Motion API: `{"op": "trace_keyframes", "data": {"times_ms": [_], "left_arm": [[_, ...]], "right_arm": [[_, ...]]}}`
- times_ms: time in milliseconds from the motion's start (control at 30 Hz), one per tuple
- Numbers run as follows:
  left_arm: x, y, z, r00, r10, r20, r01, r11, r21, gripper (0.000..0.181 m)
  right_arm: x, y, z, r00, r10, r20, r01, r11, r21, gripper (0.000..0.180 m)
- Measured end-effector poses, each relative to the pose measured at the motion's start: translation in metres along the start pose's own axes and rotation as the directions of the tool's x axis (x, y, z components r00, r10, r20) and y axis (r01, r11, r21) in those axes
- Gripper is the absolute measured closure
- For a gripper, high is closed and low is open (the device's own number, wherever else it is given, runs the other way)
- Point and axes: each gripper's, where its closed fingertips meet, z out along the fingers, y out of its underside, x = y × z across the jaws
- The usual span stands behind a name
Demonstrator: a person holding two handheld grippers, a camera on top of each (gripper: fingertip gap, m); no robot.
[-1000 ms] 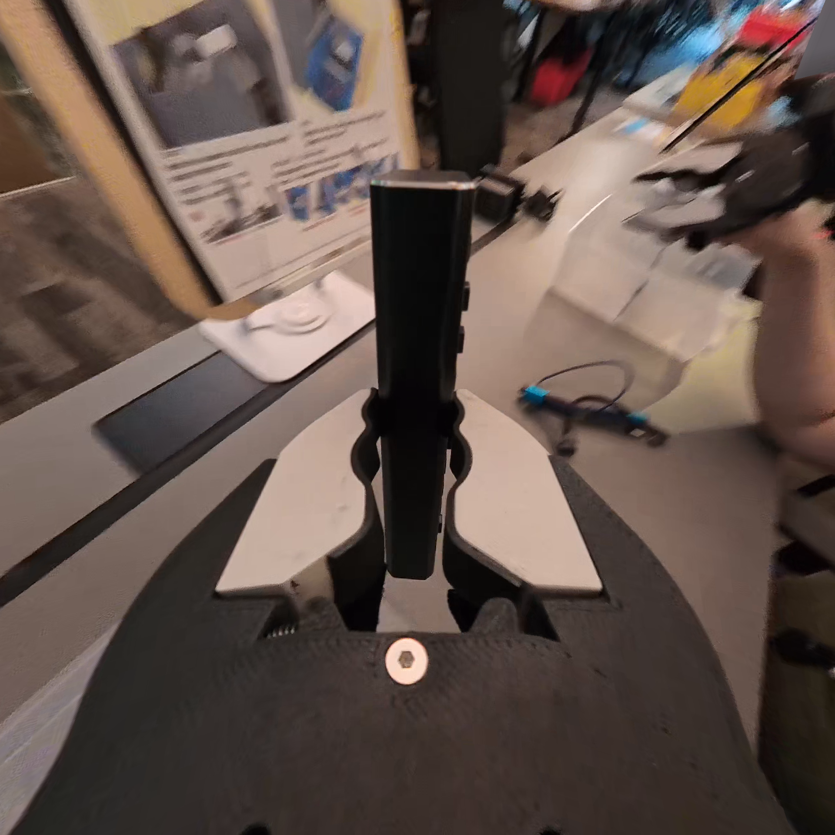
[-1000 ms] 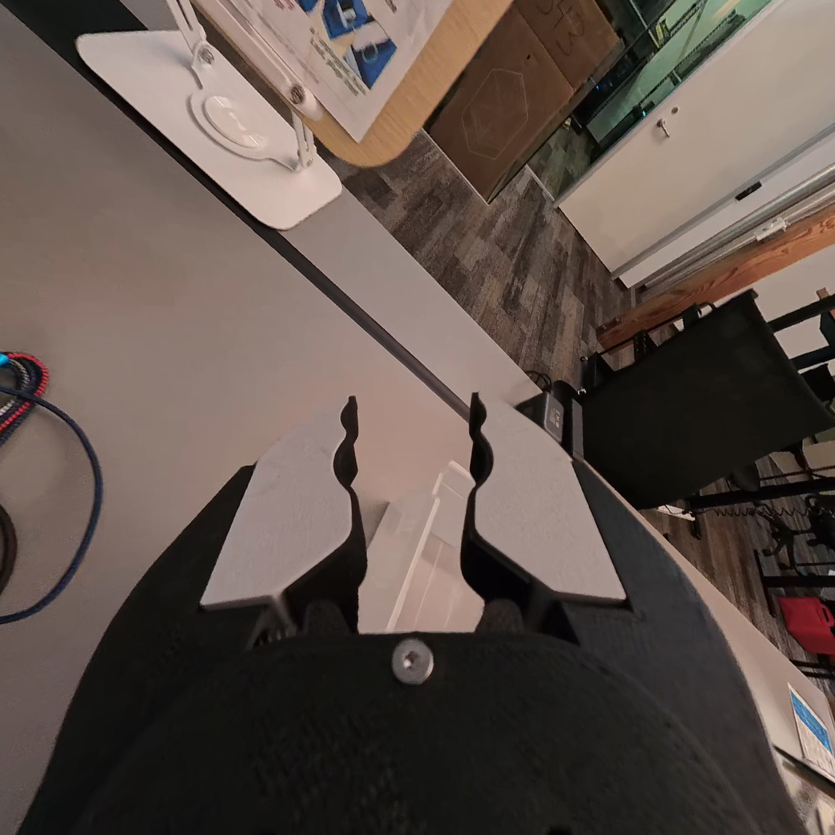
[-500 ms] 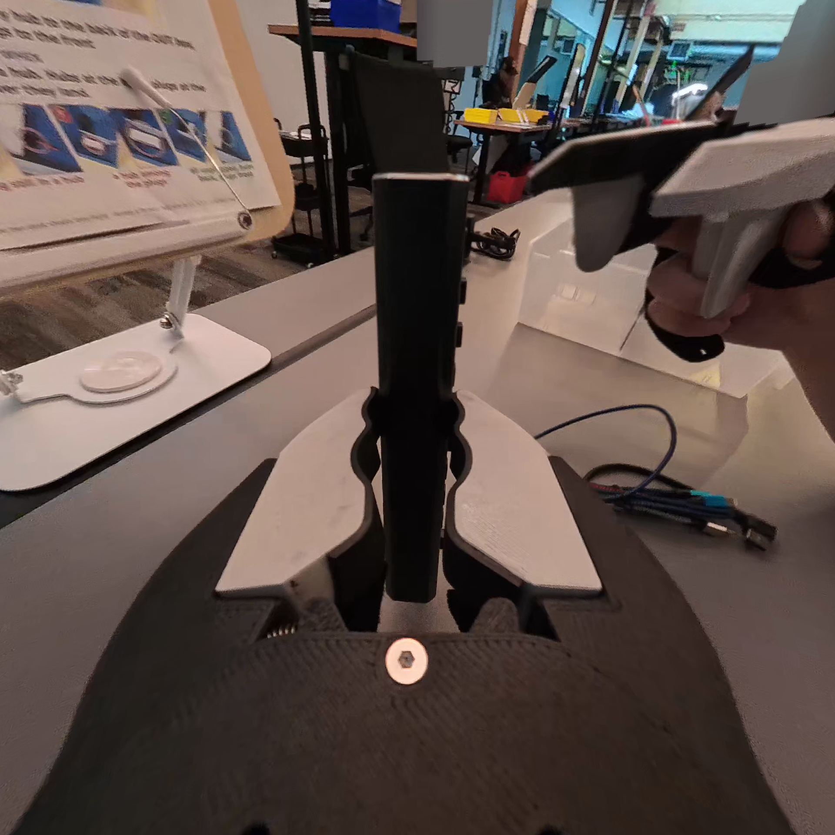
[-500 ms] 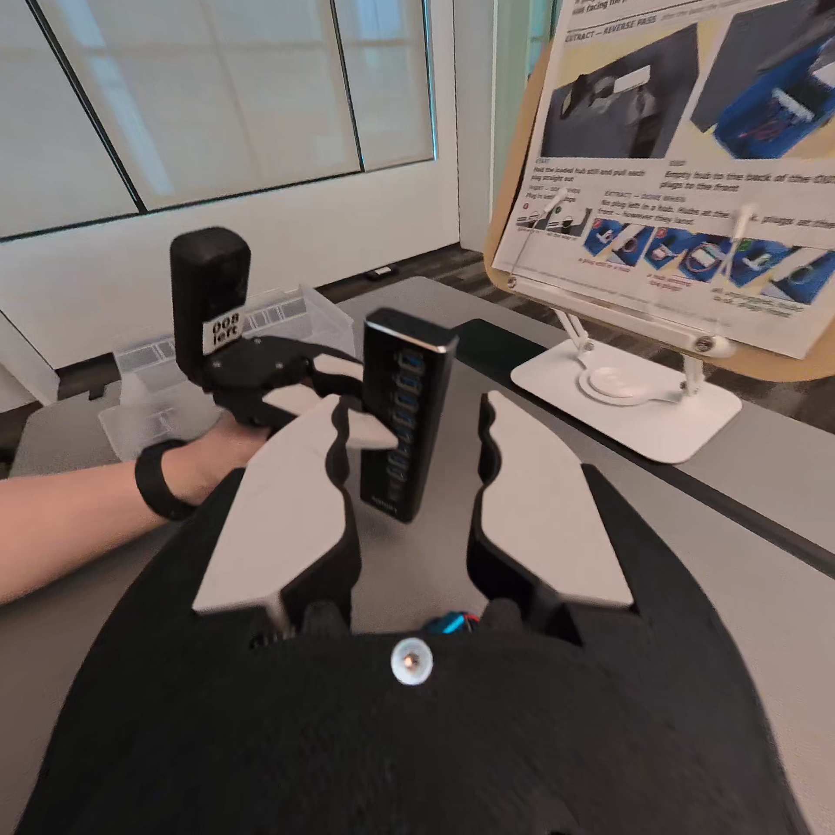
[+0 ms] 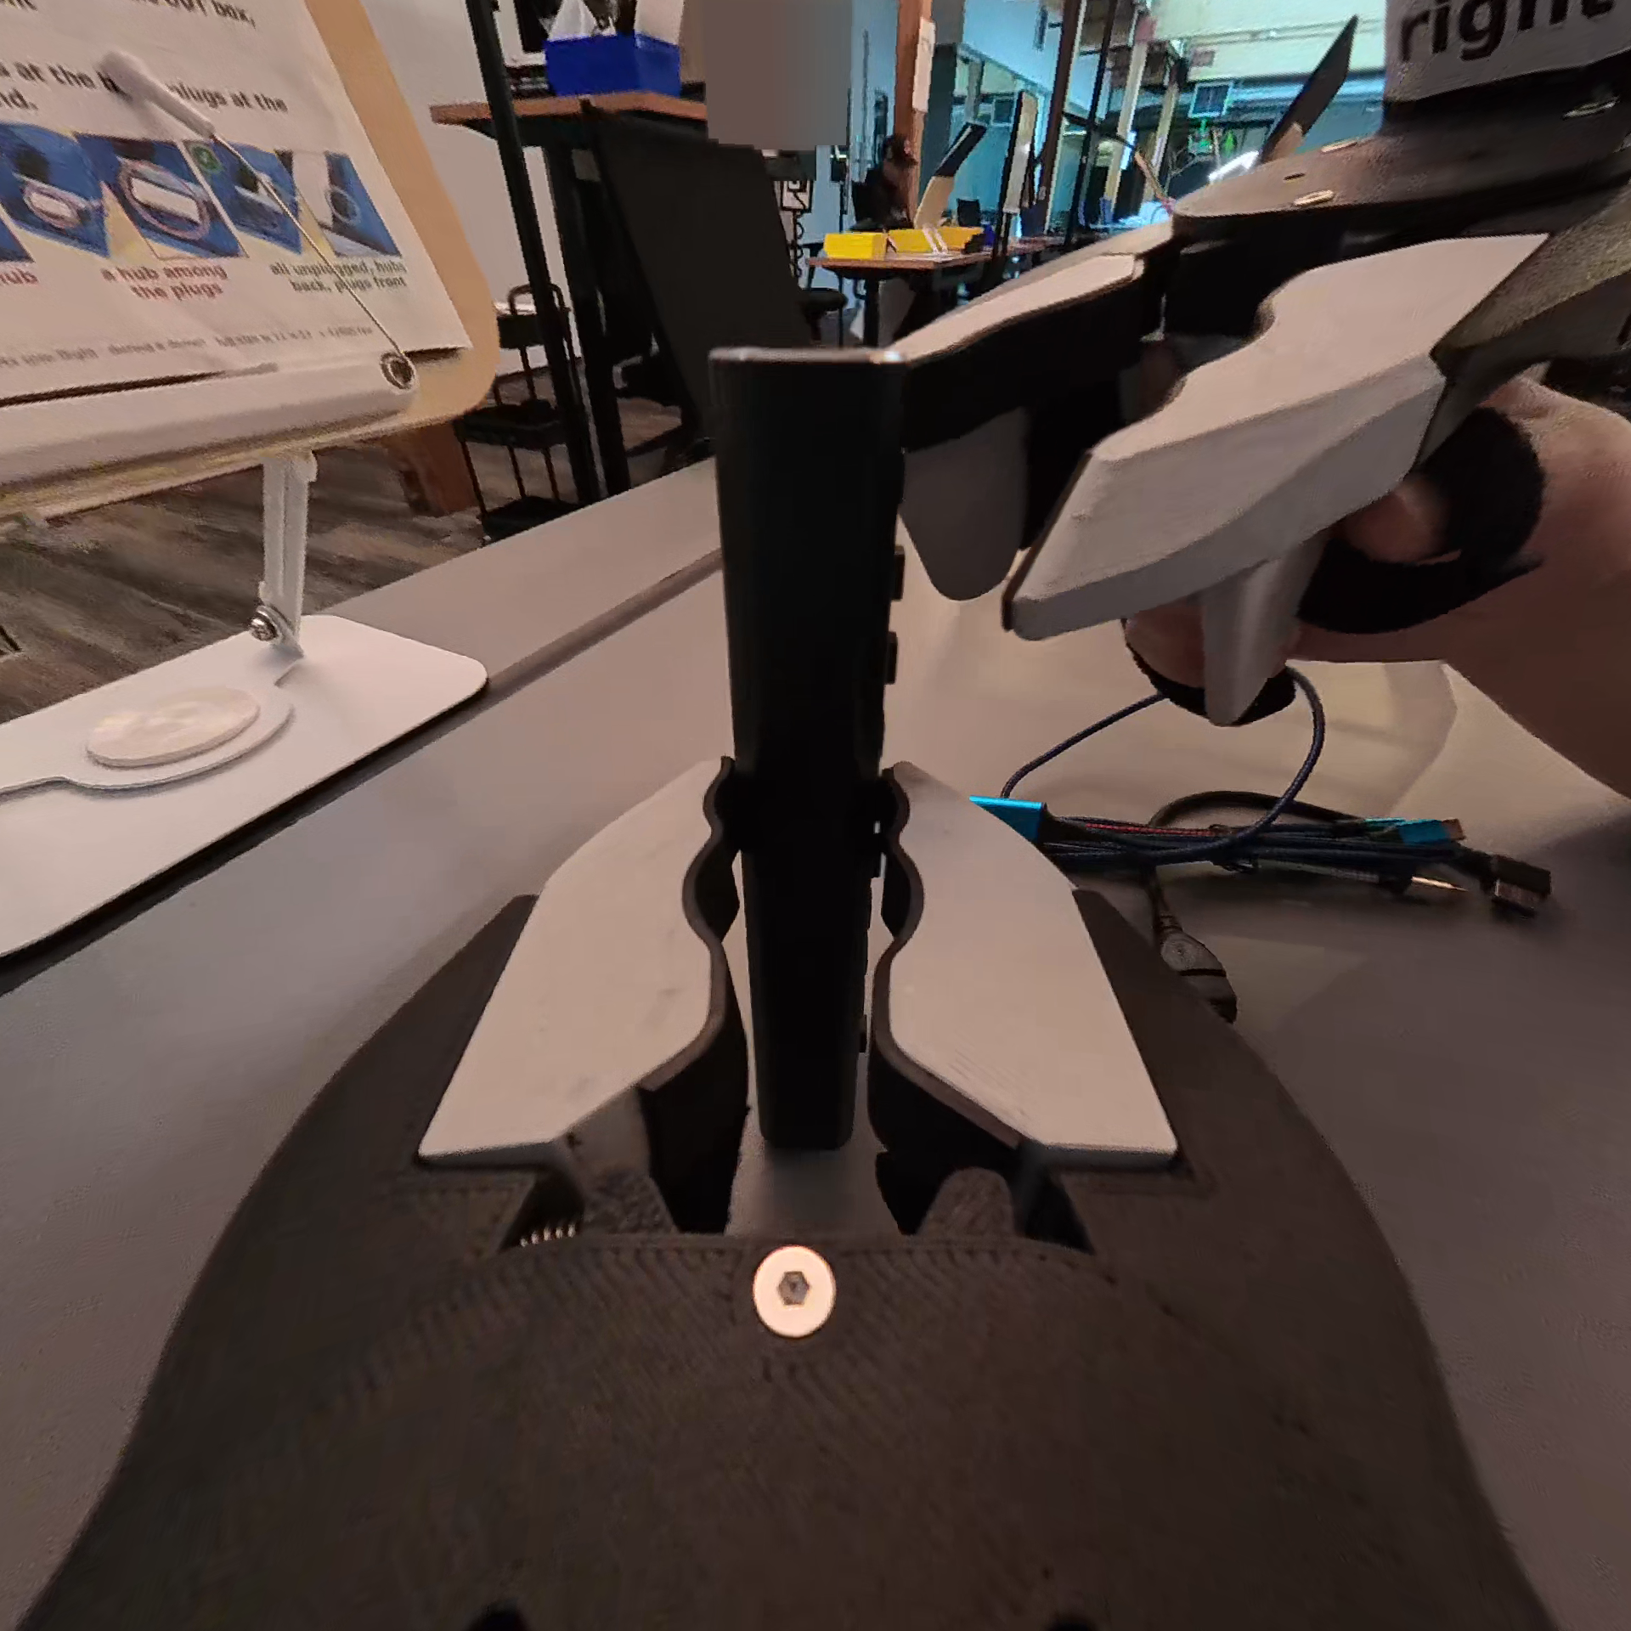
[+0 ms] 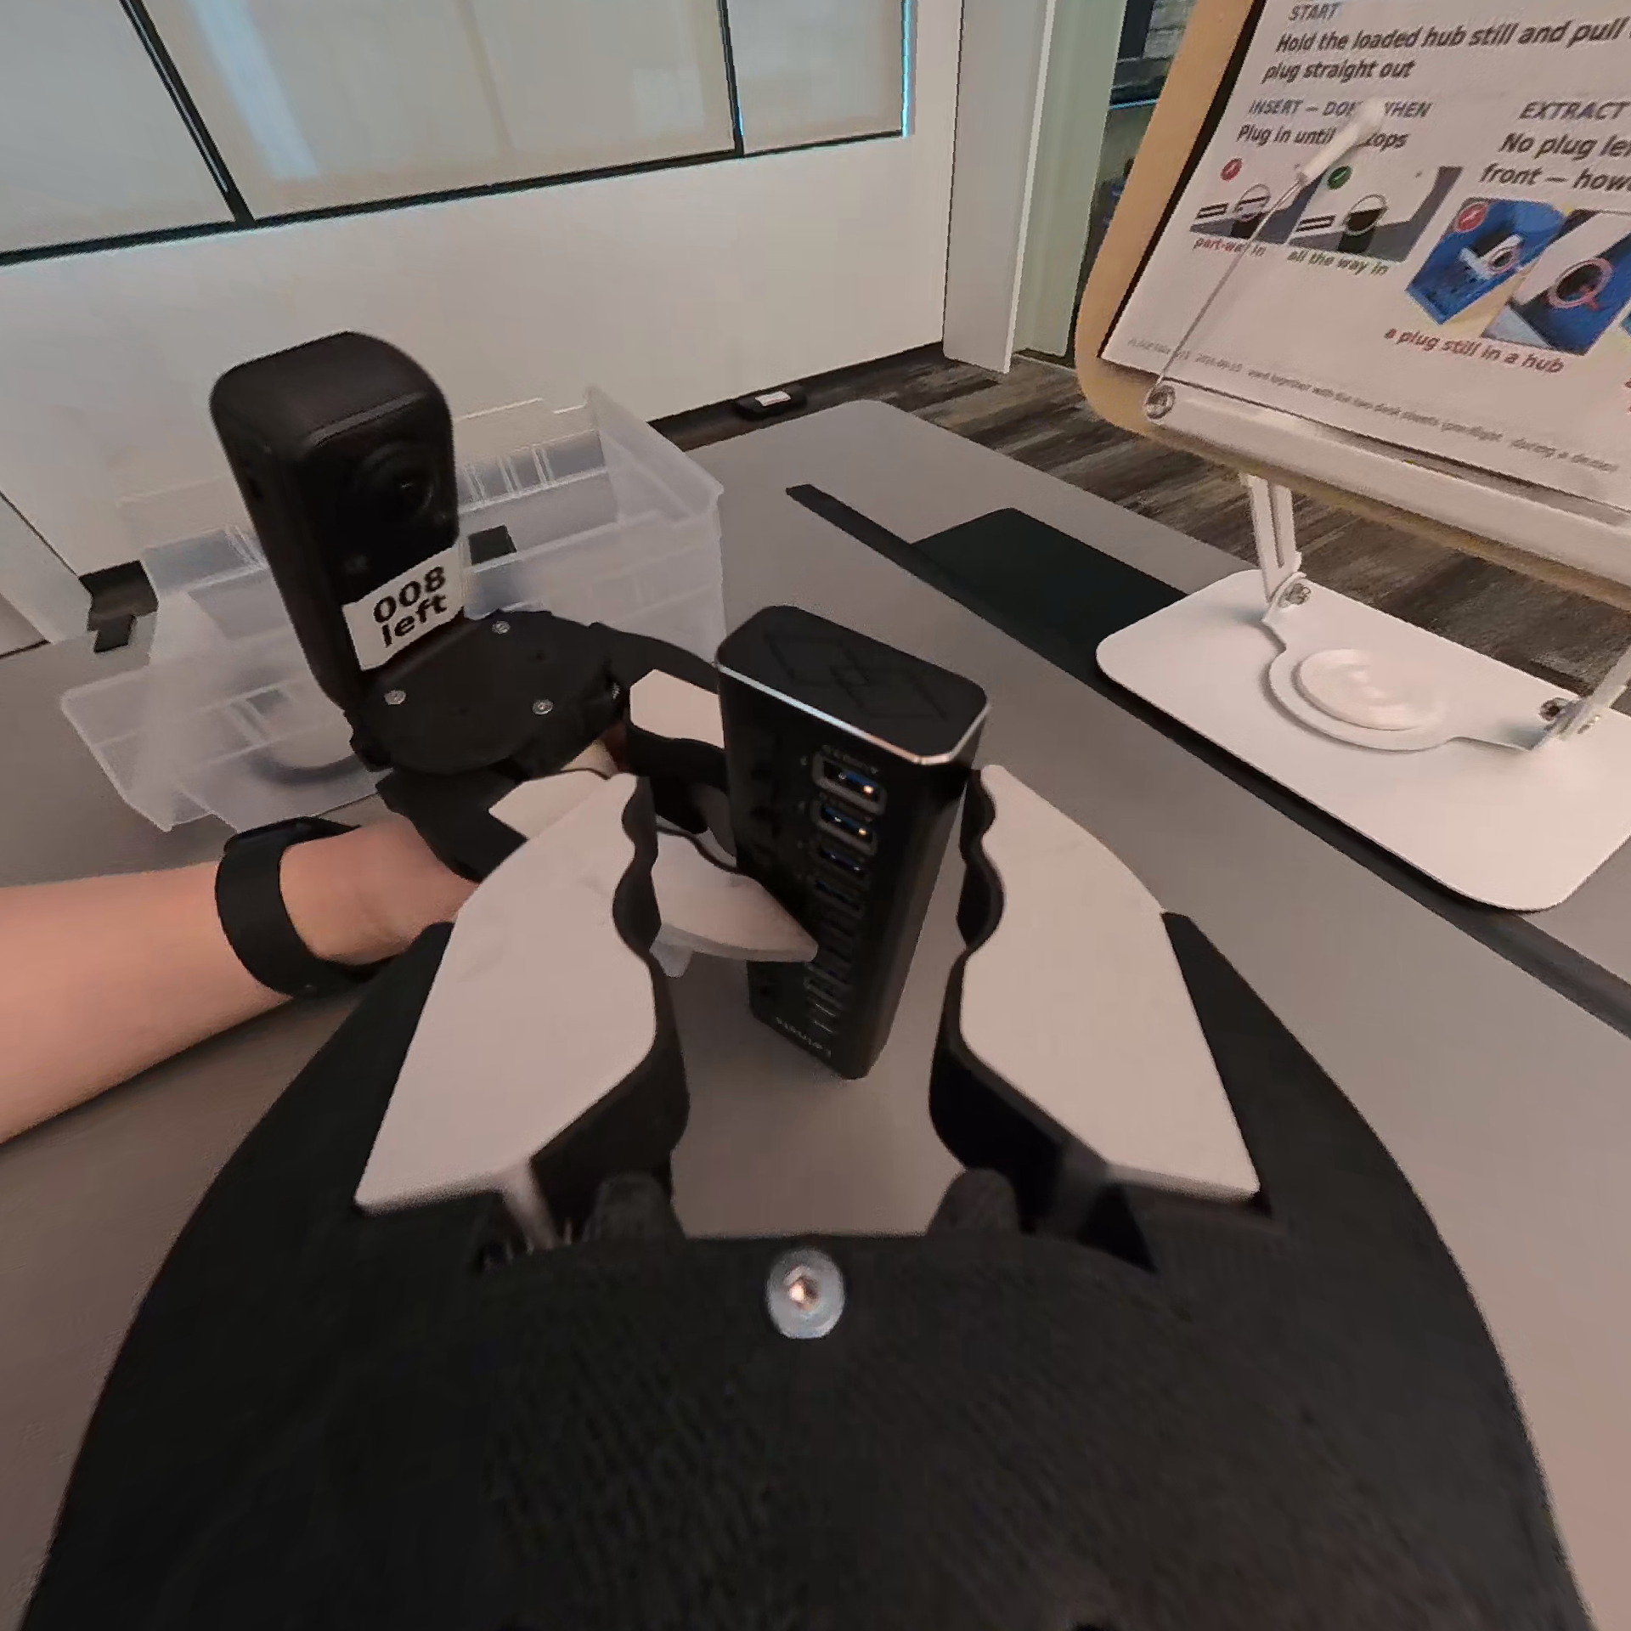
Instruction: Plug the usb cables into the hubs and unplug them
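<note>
We grip the black hub [image 5: 807, 741] upright in our left gripper [image 5: 801, 816], jaws clamped on its sides | our right gripper [image 6: 799, 830] reaches it with jaws spread, hub between them, holding nothing | usb cables [image 5: 1236, 838] lie bundled on the grey table [image 5: 441, 883] beyond | document stand [image 6: 1377, 715] farther back.

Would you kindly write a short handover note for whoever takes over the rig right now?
Left tongs: shut on the black USB hub, held upright above the grey table.
Right tongs: open, empty, their fingers on either side of the hub.
USB cables: bundled loose on the table beside the hub, away from the stand.
Done: hub picked up; the ports that show are empty.
Left: plug in each cable, then unplug them.
</note>
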Motion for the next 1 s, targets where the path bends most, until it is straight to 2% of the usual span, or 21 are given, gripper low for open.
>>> {"op": "trace_keyframes", "data": {"times_ms": [167, 300, 600, 667, 733, 867, 1000], "left_arm": [[0.000, 0.000, -0.005, 1.000, 0.011, 0.023, -0.011, 1.000, 0.011, 0.152], [-0.003, -0.011, -0.015, 0.999, -0.035, 0.026, 0.032, 0.996, 0.081, 0.148], [0.000, -0.008, -0.015, 0.999, -0.002, 0.036, 0.000, 0.998, 0.056, 0.148], [-0.002, -0.009, -0.016, 0.998, -0.001, 0.059, -0.002, 0.999, 0.050, 0.144], [-0.007, -0.012, -0.020, 0.994, -0.013, 0.104, 0.007, 0.998, 0.055, 0.129], [-0.001, -0.020, -0.035, 0.985, 0.039, 0.166, -0.051, 0.996, 0.074, 0.124], [0.011, -0.007, -0.053, 0.963, 0.105, 0.247, -0.095, 0.994, -0.052, 0.118]], "right_arm": [[-0.006, 0.002, 0.002, 1.000, -0.011, 0.018, 0.011, 1.000, -0.009, 0.115], [-0.011, 0.007, 0.005, 0.999, -0.007, 0.036, 0.008, 1.000, -0.028, 0.116], [-0.011, 0.005, 0.002, 0.999, -0.042, 0.022, 0.043, 0.998, -0.040, 0.116], [-0.008, 0.004, 0.000, 0.999, -0.043, 0.017, 0.043, 0.998, -0.037, 0.116], [-0.004, 0.001, -0.005, 0.999, -0.054, 0.001, 0.054, 0.998, -0.036, 0.115], [0.006, -0.013, -0.022, 0.996, -0.083, -0.031, 0.082, 0.997, -0.004, 0.116], [0.012, -0.021, -0.042, 0.987, -0.154, -0.051, 0.154, 0.988, -0.001, 0.115]]}}
